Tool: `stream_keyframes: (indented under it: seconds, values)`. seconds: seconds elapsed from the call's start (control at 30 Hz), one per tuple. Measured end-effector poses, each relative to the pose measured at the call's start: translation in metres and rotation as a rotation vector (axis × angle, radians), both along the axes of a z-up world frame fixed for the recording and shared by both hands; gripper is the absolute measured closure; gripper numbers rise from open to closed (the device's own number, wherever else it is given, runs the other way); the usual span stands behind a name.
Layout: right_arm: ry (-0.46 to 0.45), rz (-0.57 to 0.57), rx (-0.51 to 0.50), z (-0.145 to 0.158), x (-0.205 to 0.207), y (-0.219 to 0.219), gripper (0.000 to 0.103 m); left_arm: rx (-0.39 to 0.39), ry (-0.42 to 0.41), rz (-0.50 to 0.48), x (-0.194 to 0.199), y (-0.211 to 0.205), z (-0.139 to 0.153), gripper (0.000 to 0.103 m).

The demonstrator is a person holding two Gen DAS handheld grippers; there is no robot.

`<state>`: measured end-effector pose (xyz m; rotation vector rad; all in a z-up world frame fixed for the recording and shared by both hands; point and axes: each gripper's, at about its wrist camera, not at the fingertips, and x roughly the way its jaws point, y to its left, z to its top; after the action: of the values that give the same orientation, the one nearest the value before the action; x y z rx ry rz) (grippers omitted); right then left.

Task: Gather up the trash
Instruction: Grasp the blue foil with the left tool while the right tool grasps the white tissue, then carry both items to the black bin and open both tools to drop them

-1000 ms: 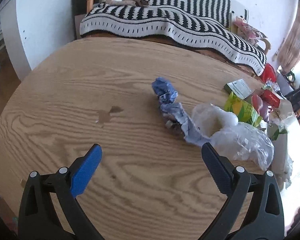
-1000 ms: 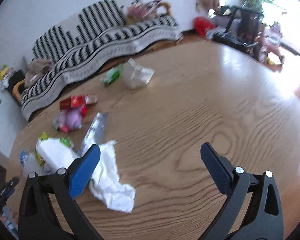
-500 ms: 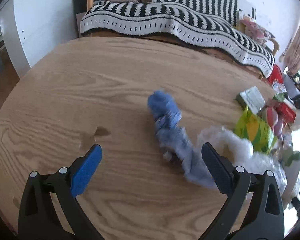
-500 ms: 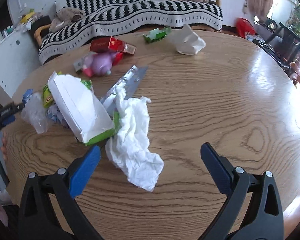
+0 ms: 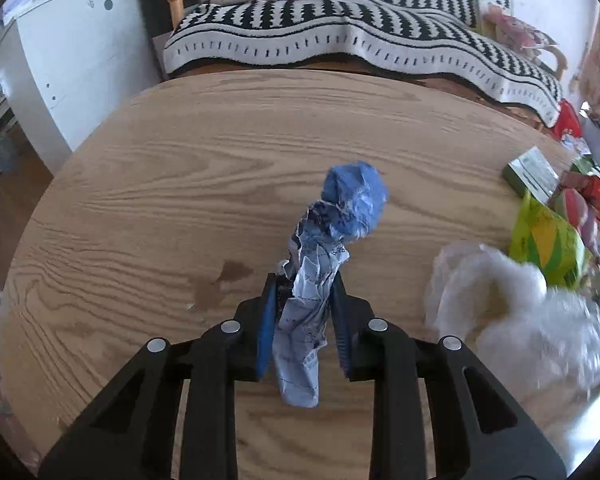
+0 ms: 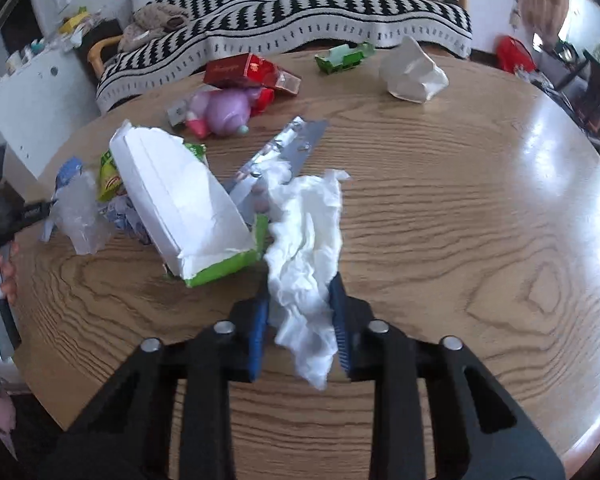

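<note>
Left wrist view: a crumpled blue wrapper (image 5: 324, 264) is pinched between the closing jaws of the left gripper (image 5: 303, 292) over the wooden table (image 5: 140, 208).
Right wrist view: a white tissue (image 6: 304, 256) is squeezed by the closing jaws of the right gripper (image 6: 298, 292), its far end trailing onto the table beside an opened white-and-green carton (image 6: 180, 204), whose contents cannot be made out. A red box (image 6: 244, 72), a purple toy (image 6: 226, 112) and a clear plastic bag (image 6: 80, 212) are scattered beyond.
</note>
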<state>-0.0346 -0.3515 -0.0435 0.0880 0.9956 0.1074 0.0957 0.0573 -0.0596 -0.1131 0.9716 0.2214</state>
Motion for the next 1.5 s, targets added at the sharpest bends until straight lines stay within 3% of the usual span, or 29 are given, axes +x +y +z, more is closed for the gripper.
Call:
stream_keyframes:
  seconds: [0.3, 0.53, 0.67, 0.87, 1.1, 1.17, 1.2, 1.27, 1.37, 1.5]
  values:
    - [-0.065, -0.132, 0.0, 0.009, -0.019, -0.022, 0.083, -0.122, -0.012, -0.031, -0.045, 0.002, 0.0, 0.082]
    - [-0.169, -0.171, -0.031, 0.024, -0.034, -0.02, 0.083, -0.131, -0.028, -0.028, -0.061, -0.008, 0.001, 0.082]
    - [-0.188, -0.152, -0.05, 0.027, -0.031, -0.011, 0.083, -0.094, -0.037, -0.044, -0.065, -0.014, 0.003, 0.081]
    - [-0.199, -0.111, -0.108, 0.027, -0.026, 0.002, 0.083, -0.121, -0.032, -0.045, -0.065, -0.01, 0.003, 0.081]
    - [-0.213, -0.15, -0.049, 0.029, -0.026, -0.008, 0.083, -0.096, -0.084, -0.038, -0.073, -0.013, 0.018, 0.081]
    - [-0.262, -0.16, -0.029, 0.04, -0.033, -0.011, 0.083, -0.172, -0.124, -0.019, -0.085, -0.018, 0.031, 0.081]
    - [-0.283, -0.17, -0.011, 0.047, -0.037, -0.014, 0.083, -0.233, -0.14, -0.046, -0.095, -0.03, 0.039, 0.081]
    - [-0.334, -0.187, 0.051, 0.066, -0.053, -0.022, 0.083, -0.281, -0.156, -0.119, -0.111, -0.058, 0.051, 0.081]
    - [-0.415, -0.189, 0.103, 0.102, -0.098, -0.041, 0.083, -0.322, -0.162, -0.242, -0.131, -0.104, 0.069, 0.081]
    - [-0.443, -0.191, 0.129, 0.132, -0.155, -0.077, 0.083, -0.367, -0.169, -0.443, -0.165, -0.185, 0.1, 0.081]
